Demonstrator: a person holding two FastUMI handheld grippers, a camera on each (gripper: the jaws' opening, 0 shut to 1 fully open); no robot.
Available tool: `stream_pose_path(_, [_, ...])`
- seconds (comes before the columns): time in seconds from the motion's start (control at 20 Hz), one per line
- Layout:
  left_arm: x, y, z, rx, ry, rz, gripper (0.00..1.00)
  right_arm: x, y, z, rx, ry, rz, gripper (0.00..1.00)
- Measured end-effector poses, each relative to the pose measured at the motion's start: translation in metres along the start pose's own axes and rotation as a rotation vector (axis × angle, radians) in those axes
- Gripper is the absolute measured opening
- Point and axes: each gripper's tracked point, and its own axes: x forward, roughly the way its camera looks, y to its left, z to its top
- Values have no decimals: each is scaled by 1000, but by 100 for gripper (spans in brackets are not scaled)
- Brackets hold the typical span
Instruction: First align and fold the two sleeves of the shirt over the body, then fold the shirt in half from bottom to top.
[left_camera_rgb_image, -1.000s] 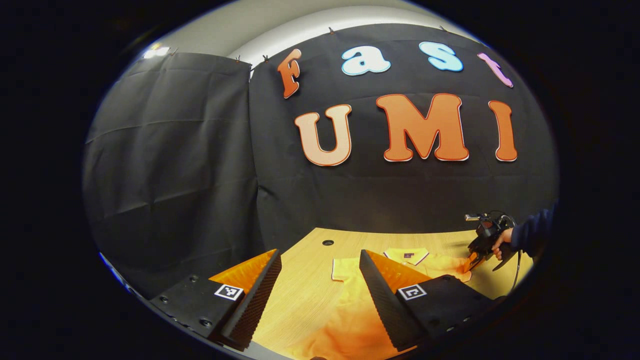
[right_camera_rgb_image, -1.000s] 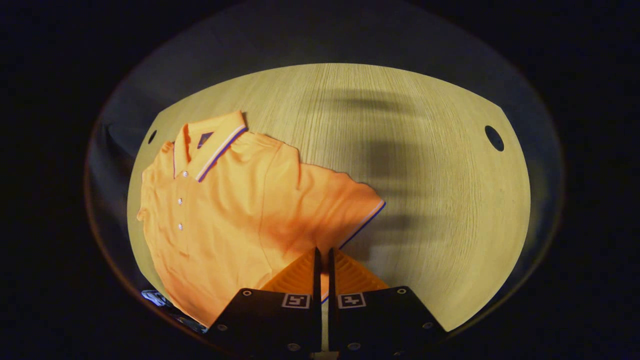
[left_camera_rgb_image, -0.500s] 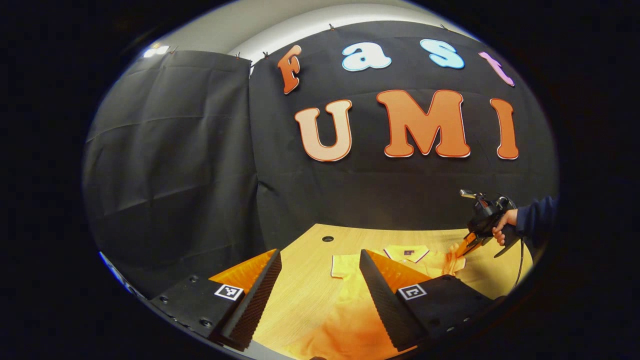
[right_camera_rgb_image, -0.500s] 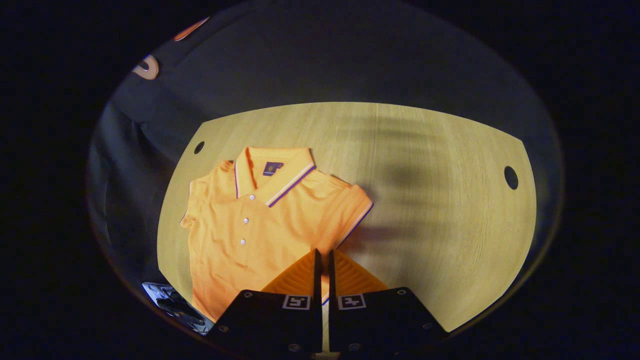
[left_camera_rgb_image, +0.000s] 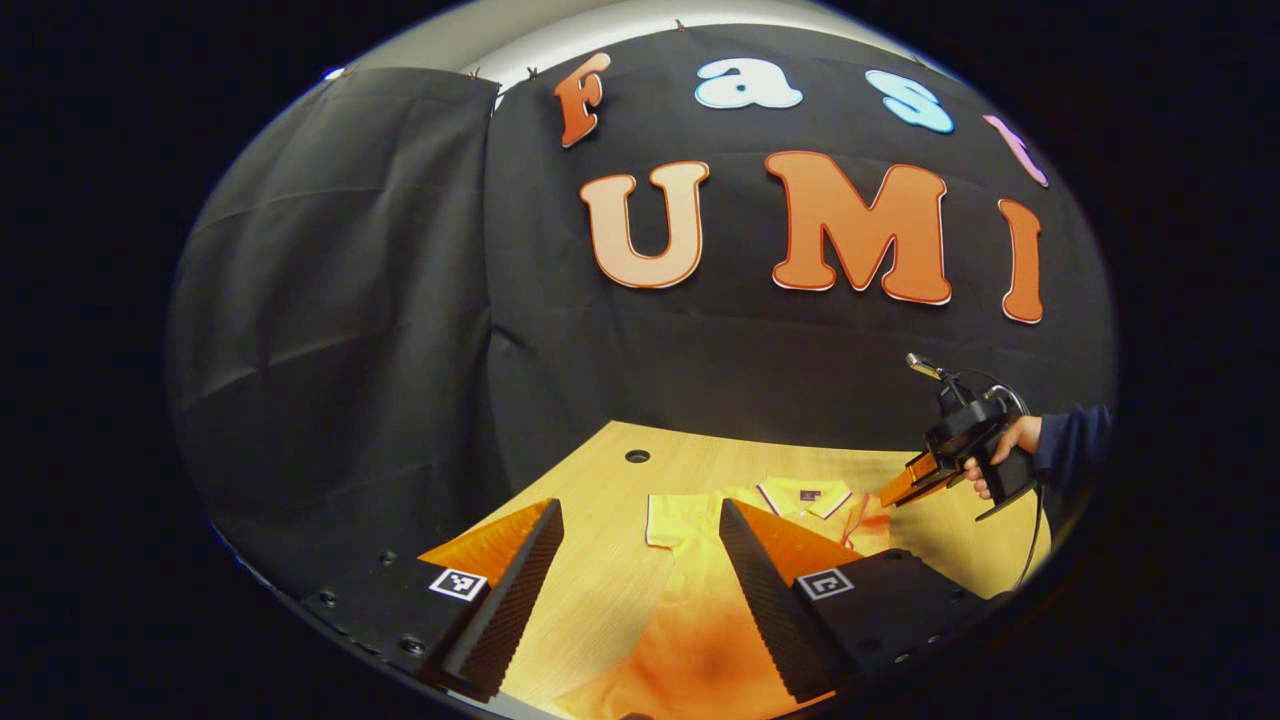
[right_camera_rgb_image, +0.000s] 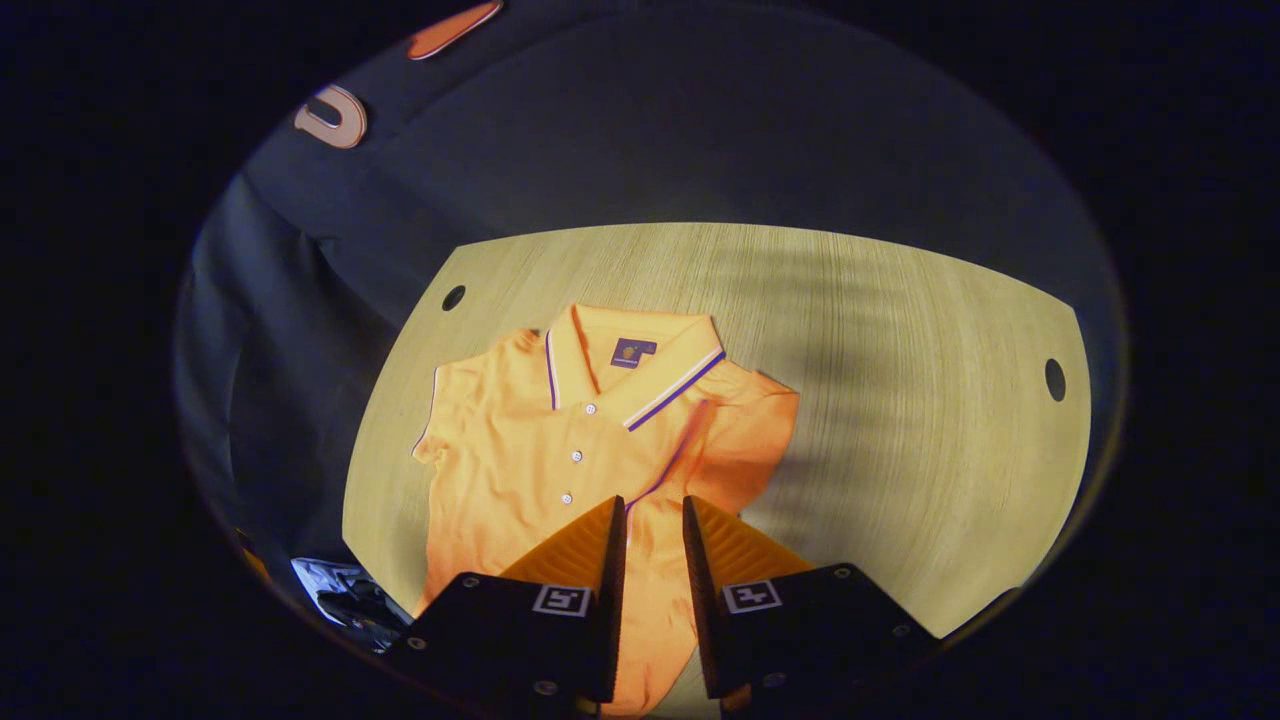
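- Right gripper view had the right gripper (right_camera_rgb_image: 650, 520) at 6 o'clock, fingers parted a narrow way, nothing between them, hovering over the orange shirt (right_camera_rgb_image: 520, 470).
- One sleeve (right_camera_rgb_image: 730, 450) lay folded across the body, collar at 12 o'clock, on the wooden table (right_camera_rgb_image: 900, 400).
- Left gripper (left_camera_rgb_image: 640, 560) stood wide apart, empty, above the shirt's hem.

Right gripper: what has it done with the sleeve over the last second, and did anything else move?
The right gripper carried the sleeve it had pinched across onto the shirt body, then opened and let it go; the sleeve now lies folded inward. The left gripper stayed open above the shirt's lower part, and the other sleeve remains unfolded on the table.
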Motion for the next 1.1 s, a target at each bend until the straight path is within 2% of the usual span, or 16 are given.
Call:
stream_pose_path(0.2, [56, 13, -23, 8, 147, -63, 96, -24, 4, -2, 70, -68, -18, 39])
stream_pose_path(0.35, [105, 20, -33, 25, 236, -108, 98, -41, 7, -7, 98, -132, -48, 50])
stream_pose_path(0.45, [132, 26, -44, -8, 334, -135, 98, -50, 7, -13, 125, -167, -83, 72])
stream_pose_path(0.55, [157, 33, -64, -49, 476, -131, 98, -60, 8, -17, 156, -208, -113, 75])
stream_pose_path(0.6, [163, 36, -77, -53, 569, -129, 98, -62, 9, -21, 166, -223, -124, 86])
stream_pose_path(0.7, [185, 32, -92, -49, 665, -141, 98, -72, 10, -28, 183, -250, -150, 89])
stream_pose_path(1.1, [266, 9, -121, 4, 852, -237, 98, -115, 21, -50, 169, -401, -295, 92])
